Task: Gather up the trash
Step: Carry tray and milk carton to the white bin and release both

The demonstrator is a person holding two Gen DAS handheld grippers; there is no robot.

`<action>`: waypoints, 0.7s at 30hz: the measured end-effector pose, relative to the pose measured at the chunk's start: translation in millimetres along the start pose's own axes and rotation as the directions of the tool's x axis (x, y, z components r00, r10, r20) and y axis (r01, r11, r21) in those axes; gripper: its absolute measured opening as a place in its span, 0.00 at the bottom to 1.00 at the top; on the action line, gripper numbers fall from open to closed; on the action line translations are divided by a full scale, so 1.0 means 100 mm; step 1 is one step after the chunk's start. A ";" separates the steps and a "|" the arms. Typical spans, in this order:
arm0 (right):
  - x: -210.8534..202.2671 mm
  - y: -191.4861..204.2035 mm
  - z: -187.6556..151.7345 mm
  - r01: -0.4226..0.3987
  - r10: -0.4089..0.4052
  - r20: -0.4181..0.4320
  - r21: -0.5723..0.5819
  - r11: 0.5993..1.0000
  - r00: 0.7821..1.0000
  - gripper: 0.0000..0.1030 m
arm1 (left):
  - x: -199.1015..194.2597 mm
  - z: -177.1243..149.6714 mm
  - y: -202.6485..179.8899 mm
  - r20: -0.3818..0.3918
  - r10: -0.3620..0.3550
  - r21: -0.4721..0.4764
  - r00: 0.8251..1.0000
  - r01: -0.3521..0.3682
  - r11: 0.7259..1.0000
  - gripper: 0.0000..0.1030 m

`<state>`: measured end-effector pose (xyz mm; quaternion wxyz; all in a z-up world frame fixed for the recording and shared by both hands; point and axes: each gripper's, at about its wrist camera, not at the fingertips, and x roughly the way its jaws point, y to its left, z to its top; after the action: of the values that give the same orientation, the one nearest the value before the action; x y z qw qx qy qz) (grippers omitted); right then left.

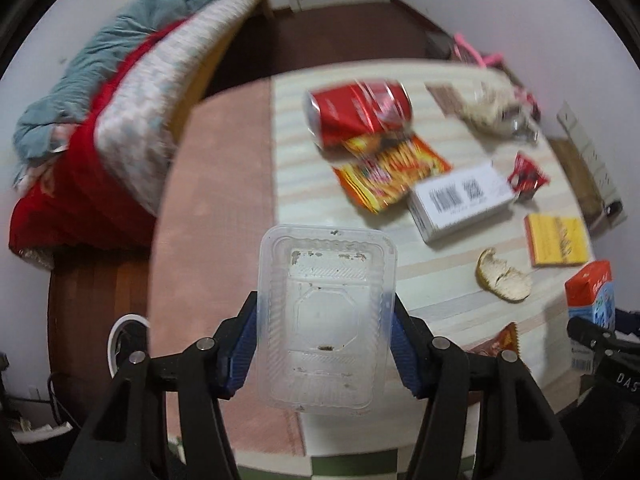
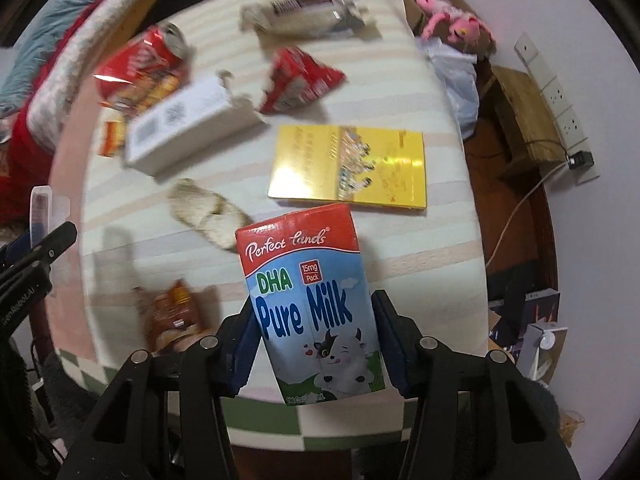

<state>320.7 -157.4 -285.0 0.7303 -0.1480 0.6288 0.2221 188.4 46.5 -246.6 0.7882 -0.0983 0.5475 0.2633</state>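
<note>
1. While the left gripper [image 1: 325, 344] holds the clear plastic tray [image 1: 326, 320] by its long sides, its blue pads press against both walls, so the light container hangs above the table [image 1: 224, 208] rather than resting on it. That wide grip probably suits a flimsy tray that would buckle if pinched at one edge.
2. Farther right on the striped cloth, loose rubbish lies scattered: a crushed red can [image 1: 358, 114] resting on an orange snack wrapper [image 1: 390, 172], a white barcoded box [image 1: 460, 200] just beside them, a small red wrapper [image 1: 526, 176], a piece of peel [image 1: 502, 276], and a yellow booklet [image 1: 558, 240] near the edge.
3. A brown wrapper [image 2: 172, 308] lies near the front edge of the table, and it looks close enough to collect soon.
4. At the right, the right gripper [image 2: 314, 344] is closed on the milk carton [image 2: 310, 308], gripping its lower sides with the carton upright and its printed face toward the camera, lifted clear of the cloth.
5. With both hands full, I judge each item is on its way to a bin, though no bin can be identified in either view.
</note>
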 end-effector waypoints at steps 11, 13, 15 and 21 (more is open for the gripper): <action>-0.99 0.99 -0.22 -0.135 0.161 0.183 -0.151 0.979 0.970 0.54 | -0.97 -0.23 1.02 0.164 0.040 -0.169 0.986 -0.012 0.986 0.54; -1.12 1.24 -0.24 -0.159 0.195 0.194 -0.188 0.969 0.961 0.54 | -1.10 -0.31 1.30 0.180 0.055 -0.209 0.982 -0.016 0.978 0.54; -1.25 1.61 -0.27 -0.193 0.243 0.199 -0.240 0.951 0.950 0.54 | -1.18 -0.39 1.59 0.186 0.066 -0.248 0.980 -0.018 0.969 0.54; -1.20 2.78 -0.35 -0.278 0.347 0.135 -0.368 0.887 0.928 0.54 | -1.15 -0.72 2.58 0.158 0.099 -0.400 0.982 -0.028 0.916 0.54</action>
<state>135.7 47.2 -155.1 0.7064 -0.1464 0.5206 0.4566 -35.0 196.7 -134.1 0.7879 -0.2144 0.4143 0.4019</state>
